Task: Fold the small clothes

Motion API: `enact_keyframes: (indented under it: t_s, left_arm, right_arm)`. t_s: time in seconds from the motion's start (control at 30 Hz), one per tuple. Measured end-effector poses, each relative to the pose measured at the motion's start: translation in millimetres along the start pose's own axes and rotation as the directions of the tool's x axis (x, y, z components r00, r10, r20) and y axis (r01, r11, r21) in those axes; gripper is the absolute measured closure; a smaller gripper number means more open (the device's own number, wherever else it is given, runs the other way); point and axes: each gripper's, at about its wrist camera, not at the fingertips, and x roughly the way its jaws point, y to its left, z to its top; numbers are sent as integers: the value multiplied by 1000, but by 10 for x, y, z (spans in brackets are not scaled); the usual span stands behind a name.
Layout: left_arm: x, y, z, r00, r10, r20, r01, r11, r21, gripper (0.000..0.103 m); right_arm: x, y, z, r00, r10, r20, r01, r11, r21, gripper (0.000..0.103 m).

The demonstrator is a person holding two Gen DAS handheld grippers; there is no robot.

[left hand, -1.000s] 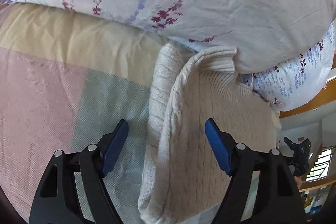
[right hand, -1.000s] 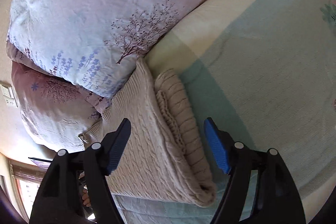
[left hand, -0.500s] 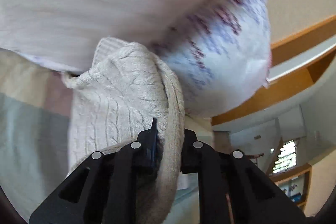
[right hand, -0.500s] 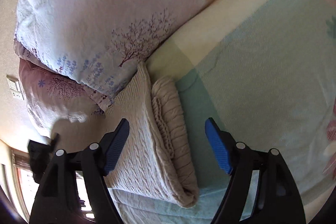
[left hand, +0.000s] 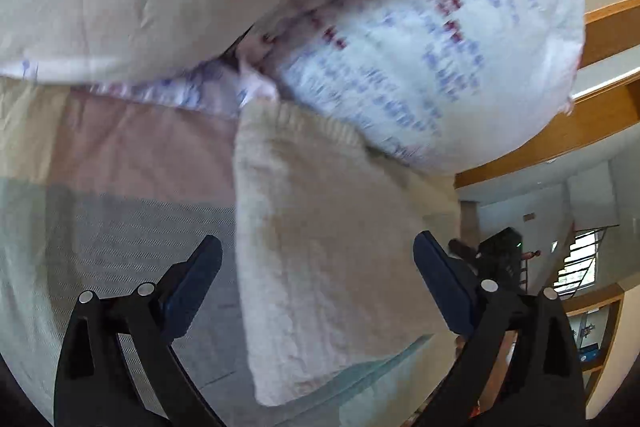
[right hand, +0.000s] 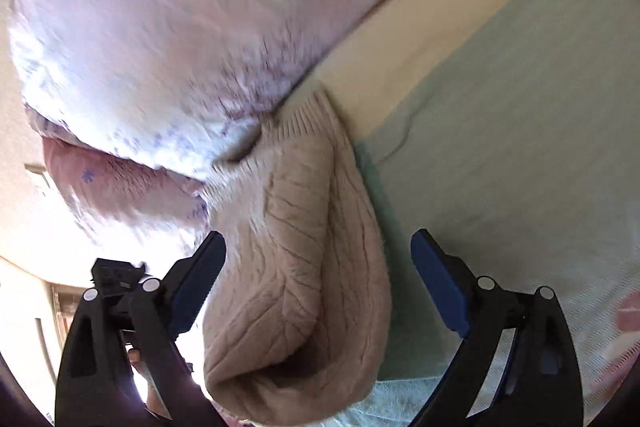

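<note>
Folded into a thick beige bundle: cable-knit sweater (left hand: 332, 251) on the striped bedspread (left hand: 120, 227), far edge tucked against floral pillows (left hand: 432, 39). Left gripper (left hand: 318, 269) spread wide, holding nothing; right gripper (right hand: 318, 267) likewise wide around the roll. Apparently only final tidying left.

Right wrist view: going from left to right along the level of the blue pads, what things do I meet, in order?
Left blue pad → folded knit sweater → green part of the bedspread → right blue pad → bedspread again. Both pads stand apart from the sweater.
</note>
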Motion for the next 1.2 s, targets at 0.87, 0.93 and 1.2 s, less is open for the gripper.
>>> enact_keyframes:
  t_s: [0.87,0.93,1.2]
  left_arm:
    - [-1120,350,-974,865,414,285,-455,886,91,12]
    - [-1301,481,-1161,849,424,316,-473,876,94,12]
    - [-1517,701,-1401,850,413,326,-464,881,93,12]
  right_arm:
    - [515,998,-882,998,-14,54,25,979,-204,49]
    - [581,1058,-876,1000,-15,27,21,977,-214,48]
    - [982,1290,-765,980,-182,80,196,953,-231,95]
